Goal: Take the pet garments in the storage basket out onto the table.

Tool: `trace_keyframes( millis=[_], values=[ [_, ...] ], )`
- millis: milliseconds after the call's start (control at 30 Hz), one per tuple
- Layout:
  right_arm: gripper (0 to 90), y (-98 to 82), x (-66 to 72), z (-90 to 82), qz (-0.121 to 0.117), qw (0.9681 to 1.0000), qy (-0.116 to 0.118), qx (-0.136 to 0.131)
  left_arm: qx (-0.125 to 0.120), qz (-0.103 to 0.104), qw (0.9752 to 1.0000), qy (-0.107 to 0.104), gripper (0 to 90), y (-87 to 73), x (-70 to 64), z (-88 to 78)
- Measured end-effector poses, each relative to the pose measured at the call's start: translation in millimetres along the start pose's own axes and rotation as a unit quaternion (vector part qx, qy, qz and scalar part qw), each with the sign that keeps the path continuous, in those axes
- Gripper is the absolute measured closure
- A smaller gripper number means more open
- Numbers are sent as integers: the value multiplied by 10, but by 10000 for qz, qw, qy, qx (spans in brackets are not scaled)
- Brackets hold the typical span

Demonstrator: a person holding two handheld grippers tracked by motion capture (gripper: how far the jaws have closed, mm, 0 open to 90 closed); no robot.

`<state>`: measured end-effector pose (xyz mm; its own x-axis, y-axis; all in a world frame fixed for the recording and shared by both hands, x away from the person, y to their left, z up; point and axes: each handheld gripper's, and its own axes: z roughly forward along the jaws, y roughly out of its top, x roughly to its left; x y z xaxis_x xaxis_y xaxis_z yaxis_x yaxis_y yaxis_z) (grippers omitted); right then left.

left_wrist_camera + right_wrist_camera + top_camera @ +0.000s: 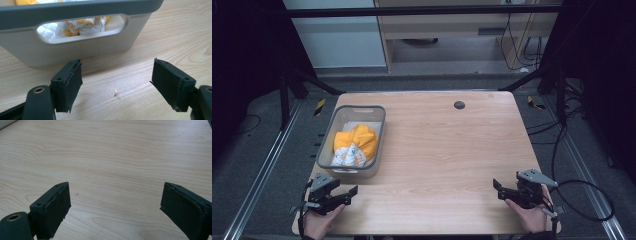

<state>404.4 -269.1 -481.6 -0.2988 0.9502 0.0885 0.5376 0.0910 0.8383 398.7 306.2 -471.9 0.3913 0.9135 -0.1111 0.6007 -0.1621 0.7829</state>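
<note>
Reaching into the grey basket (379, 127) is judged to be the step in hand. The yellow and white cloth (354, 145) lies bundled inside it, at the table's (452, 150) left side. The left gripper (349, 192) is held just before the basket's near wall, jaws spread and empty. The right gripper (497, 189) is likewise spread over bare wood. The left gripper should be lifted above the rim before descent, and the cloth pinched at its highest fold.

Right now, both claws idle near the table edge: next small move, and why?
Probably ease the left claw forward and up over the grey bin toward the orange-and-white cloth. Its jaws stand open and empty just short of the bin's near wall, while the right claw sits far off.
</note>
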Motion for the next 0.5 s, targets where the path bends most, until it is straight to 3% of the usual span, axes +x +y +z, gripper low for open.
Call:
trace_keyframes(
  millis=[367, 500],
  values=[
    [85, -18, -3, 6, -133, 9999, -103, -17, -68, 60, 9999, -56, 232, 16, -21, -37],
    [82, -20, 16, 13, -152, 9998, -83, 32, -132, -19, 9999, -51, 214, 29, 2, -76]
  ],
)
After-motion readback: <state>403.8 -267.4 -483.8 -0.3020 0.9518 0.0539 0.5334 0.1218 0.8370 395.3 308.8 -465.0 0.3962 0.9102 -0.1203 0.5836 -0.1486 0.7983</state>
